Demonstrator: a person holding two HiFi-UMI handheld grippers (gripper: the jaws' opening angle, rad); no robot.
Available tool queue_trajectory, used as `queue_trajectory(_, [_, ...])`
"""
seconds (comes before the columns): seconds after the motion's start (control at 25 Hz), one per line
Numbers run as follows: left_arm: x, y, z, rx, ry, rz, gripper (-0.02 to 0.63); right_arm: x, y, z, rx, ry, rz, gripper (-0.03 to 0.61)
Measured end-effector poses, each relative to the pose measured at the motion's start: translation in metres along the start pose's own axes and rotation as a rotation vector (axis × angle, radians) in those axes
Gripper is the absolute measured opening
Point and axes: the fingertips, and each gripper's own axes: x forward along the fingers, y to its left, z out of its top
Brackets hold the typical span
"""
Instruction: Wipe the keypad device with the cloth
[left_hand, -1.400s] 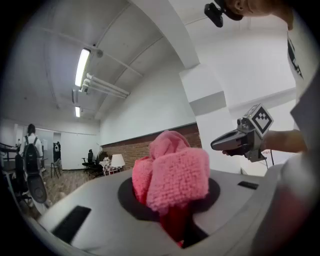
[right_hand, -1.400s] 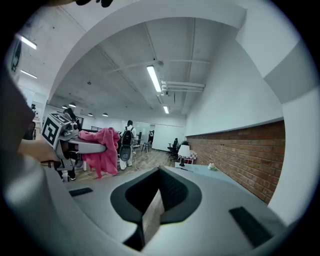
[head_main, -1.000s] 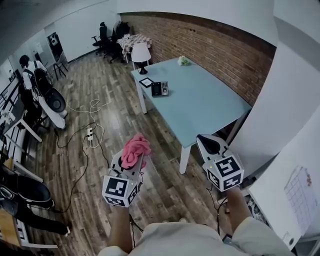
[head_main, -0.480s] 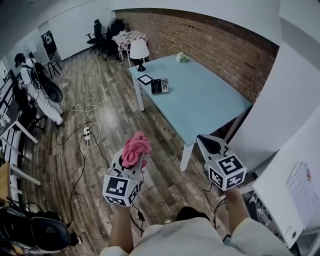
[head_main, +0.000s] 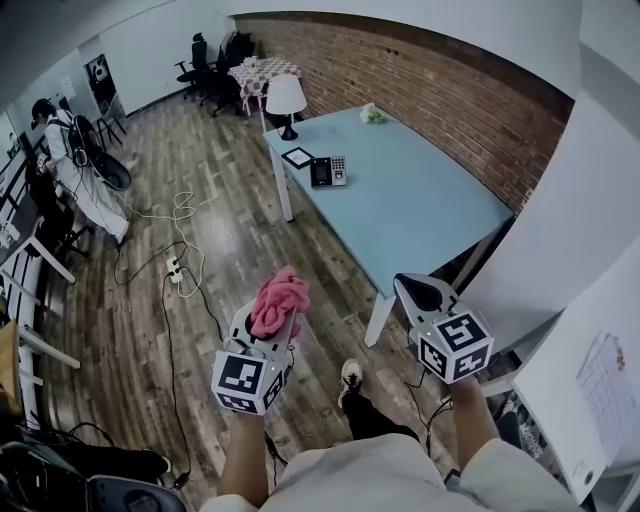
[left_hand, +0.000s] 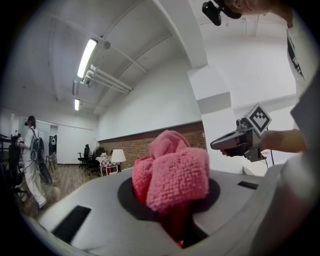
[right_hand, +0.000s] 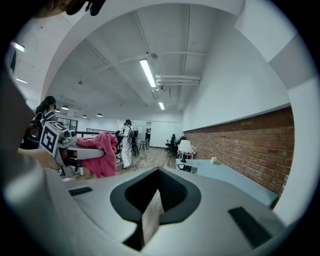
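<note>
Left claw: the left claw (head_main: 274, 318) is clenched on a pink cloth (head_main: 279, 298), which bunches up above its tips.
Right claw: the right claw (head_main: 419, 291) has its jaws pressed together with nothing between them.
Keypad device: the keypad device (head_main: 328, 171) lies well ahead of both claws, between their lines, near the left edge of the desk (head_main: 420, 215). It is far from the cloth.
Edges: the desk's near corner and one white leg stand just left of the right claw. Its long left edge runs away from the claws towards a white lamp (head_main: 286, 100) at the far corner.
Open room: a wide wooden floor (head_main: 225, 215) lies ahead of the left claw. Loose cables (head_main: 178, 268) trail across it further to the left.
Materials: the cloth is a thick, nubby terry. The desk top is smooth and pale blue. A rough brick wall (head_main: 430, 85) runs along the desk's far side.
Head view only: the device's dark face beside a small dark frame (head_main: 297, 157).
Gripper views only: the left gripper view shows the cloth's folds up close. The right gripper view shows the meeting jaws, and the cloth hanging from the left claw off to its left.
Bystander: a person (head_main: 62, 150) in white stands far left of the left claw.
</note>
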Motion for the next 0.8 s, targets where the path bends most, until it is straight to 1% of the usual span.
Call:
queue_trajectory(0.16, [0.026,0.020,-0.006,0.002,0.008,0.002,0.103,0.031,-0.020,0.002,0.023,-0.011,0.002,0.011])
queue_trajectory(0.32, [0.064,0.049,-0.016,-0.004,0.024,0.008,0.102,0.076,-0.045,0.007,0.022,-0.022,-0.011,0.011])
queue_trajectory(0.6, [0.158,0.113,-0.021,-0.010,0.042,0.016,0.103,0.170,-0.108,0.014,0.000,-0.003,-0.038,0.012])
queue_trajectory(0.8, [0.224,0.151,-0.021,-0.013,0.045,0.007,0.103,0.224,-0.156,0.022,-0.003,0.016,-0.064,0.012])
